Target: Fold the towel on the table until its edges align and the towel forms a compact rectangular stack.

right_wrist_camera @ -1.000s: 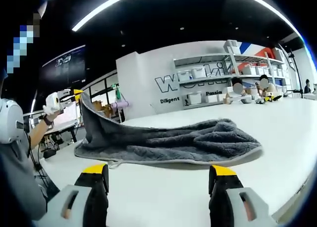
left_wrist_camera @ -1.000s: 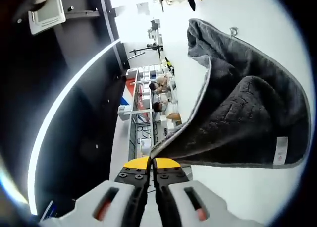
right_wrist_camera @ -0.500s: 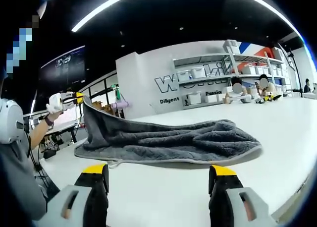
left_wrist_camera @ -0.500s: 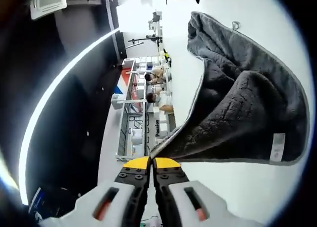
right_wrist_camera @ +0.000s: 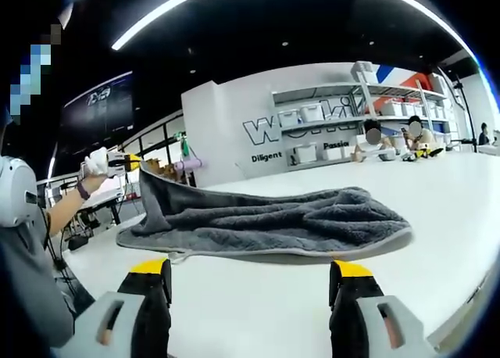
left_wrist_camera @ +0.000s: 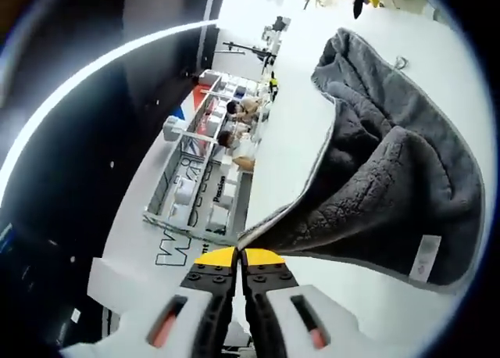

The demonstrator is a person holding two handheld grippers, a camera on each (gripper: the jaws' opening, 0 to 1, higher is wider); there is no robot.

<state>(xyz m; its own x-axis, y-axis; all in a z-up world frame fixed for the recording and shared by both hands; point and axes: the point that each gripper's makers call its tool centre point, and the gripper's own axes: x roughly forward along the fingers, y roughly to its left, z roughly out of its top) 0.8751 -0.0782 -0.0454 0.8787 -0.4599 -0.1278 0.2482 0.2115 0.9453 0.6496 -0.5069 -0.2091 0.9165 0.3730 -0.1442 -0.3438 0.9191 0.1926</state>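
Note:
A dark grey towel [right_wrist_camera: 266,221] lies rumpled on the white table [right_wrist_camera: 437,194]. My left gripper [left_wrist_camera: 239,255] is shut on one corner of the towel [left_wrist_camera: 391,186] and holds that corner up off the table; in the right gripper view the left gripper [right_wrist_camera: 117,162] shows at the left, in a person's hand, with the raised corner hanging from it. A white label [left_wrist_camera: 423,258] is sewn at the towel's edge. My right gripper [right_wrist_camera: 248,272] stands open low over the table, in front of the towel's near edge, with nothing between its jaws.
A person [right_wrist_camera: 23,233] stands at the left of the right gripper view. Behind the table are shelves with white bins [right_wrist_camera: 328,131] and seated people [right_wrist_camera: 391,143]. Bare white tabletop lies in front of and to the right of the towel.
The left gripper has carried the lifted towel corner a little further over the towel, toward its middle. The right gripper has stayed in place and open.

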